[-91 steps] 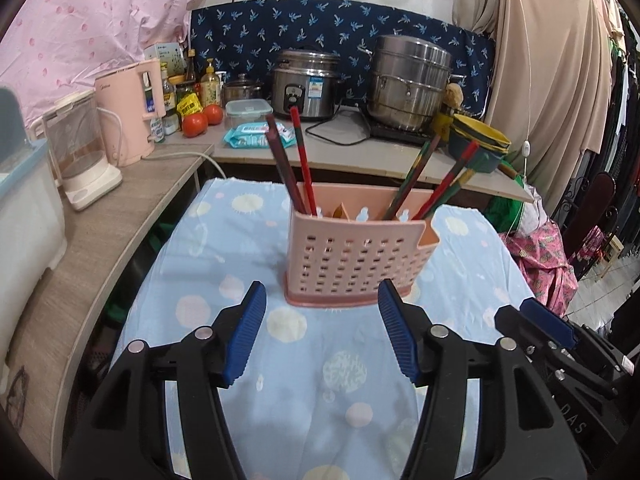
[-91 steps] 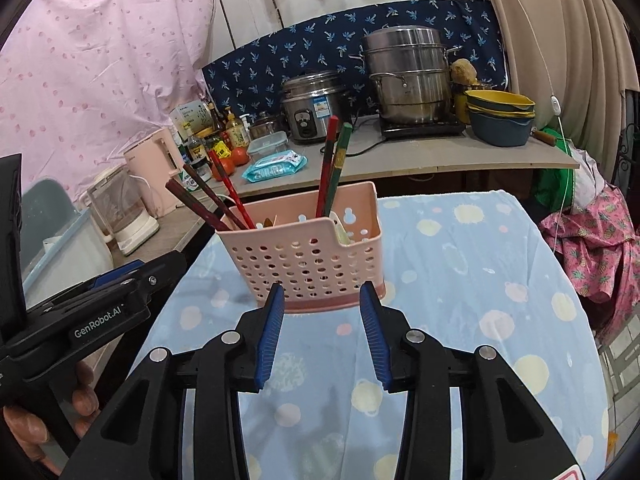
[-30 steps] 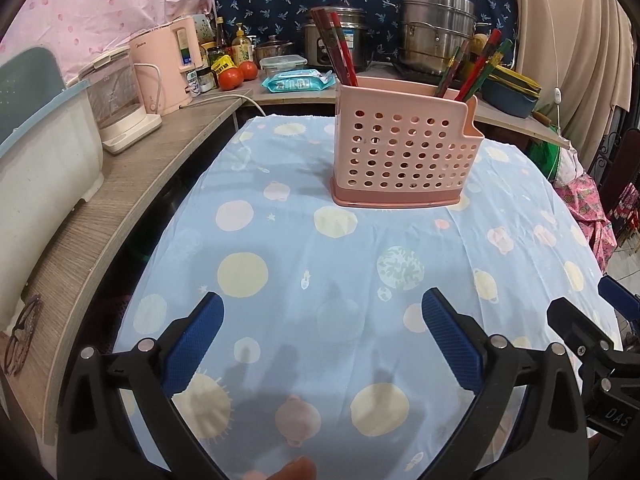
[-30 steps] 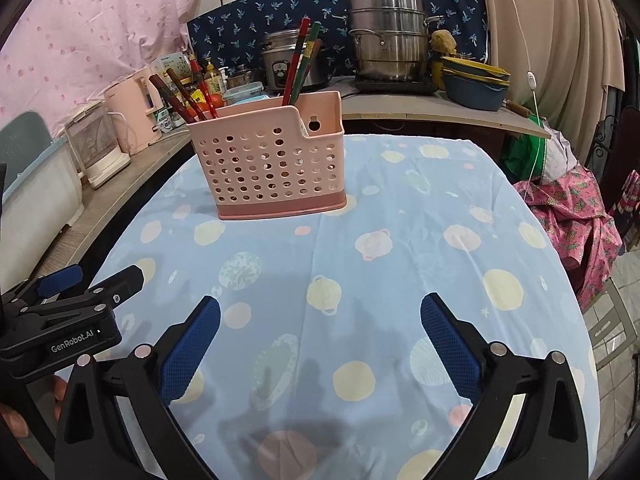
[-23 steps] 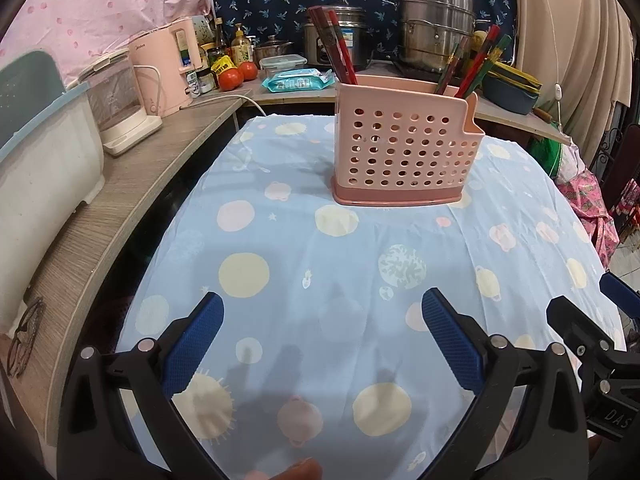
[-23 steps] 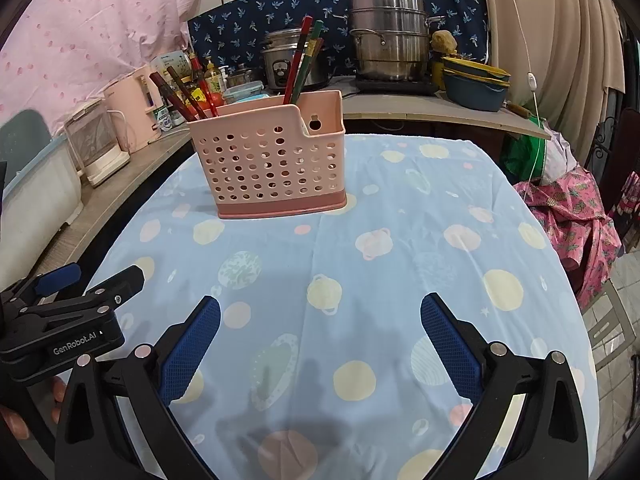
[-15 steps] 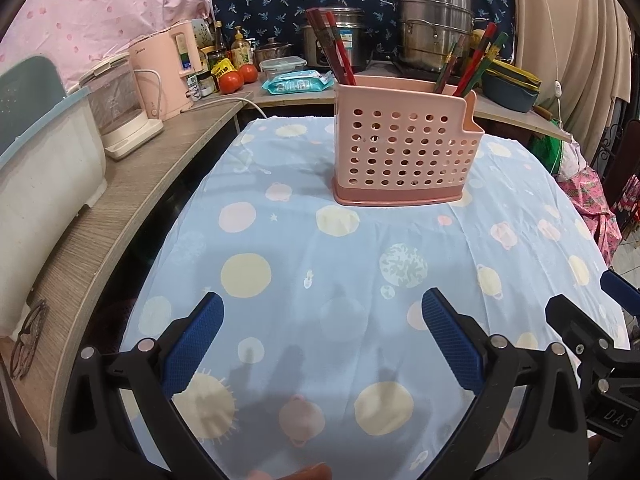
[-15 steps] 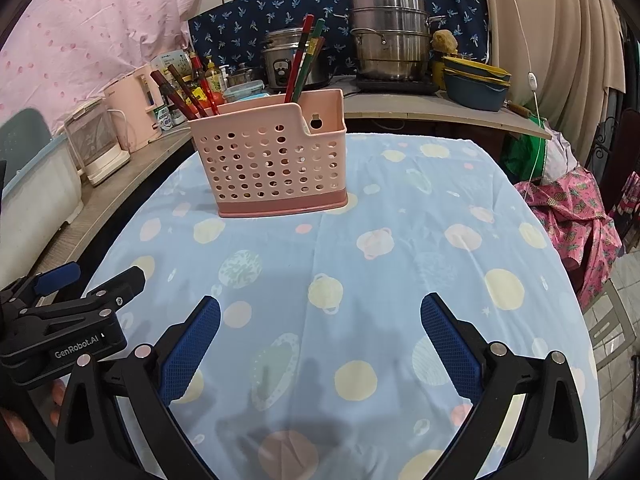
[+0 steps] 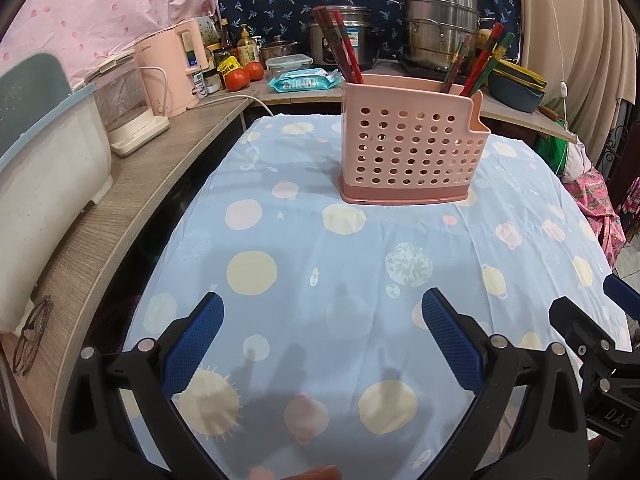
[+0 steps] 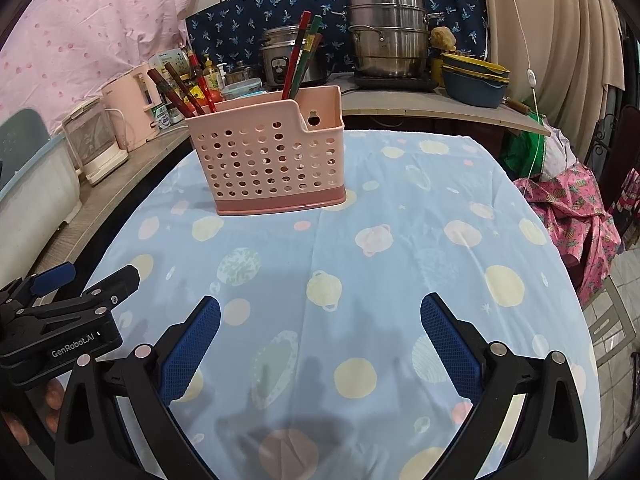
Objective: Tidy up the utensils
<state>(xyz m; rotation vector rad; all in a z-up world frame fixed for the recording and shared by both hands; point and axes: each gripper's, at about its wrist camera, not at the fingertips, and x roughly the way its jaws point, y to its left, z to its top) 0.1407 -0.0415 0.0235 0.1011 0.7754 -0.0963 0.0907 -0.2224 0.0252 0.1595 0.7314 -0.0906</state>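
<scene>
A pink perforated utensil holder [image 9: 412, 148] stands upright on the blue dotted tablecloth [image 9: 320, 264]; it also shows in the right wrist view [image 10: 272, 160]. Dark red chopsticks [image 9: 338, 46] lean out of its left end, red and green ones [image 9: 484, 60] out of its right end. In the right wrist view the dark red chopsticks [image 10: 176, 88] and the red and green ones [image 10: 304, 52] show too. My left gripper [image 9: 322, 340] is open and empty, well short of the holder. My right gripper [image 10: 320, 336] is open and empty, beside the left gripper [image 10: 60, 312].
A wooden counter [image 9: 120, 200] runs along the left with a pink kettle [image 9: 172, 68] and a white bin [image 9: 44, 176]. The back shelf holds a rice cooker [image 9: 348, 40], steel pots [image 9: 440, 28], bowls [image 9: 516, 88] and tomatoes [image 9: 240, 76]. Pink cloth [image 10: 572, 216] hangs at the right.
Over three seconds both grippers drew back from the holder and opened wide. In the last second they hardly moved.
</scene>
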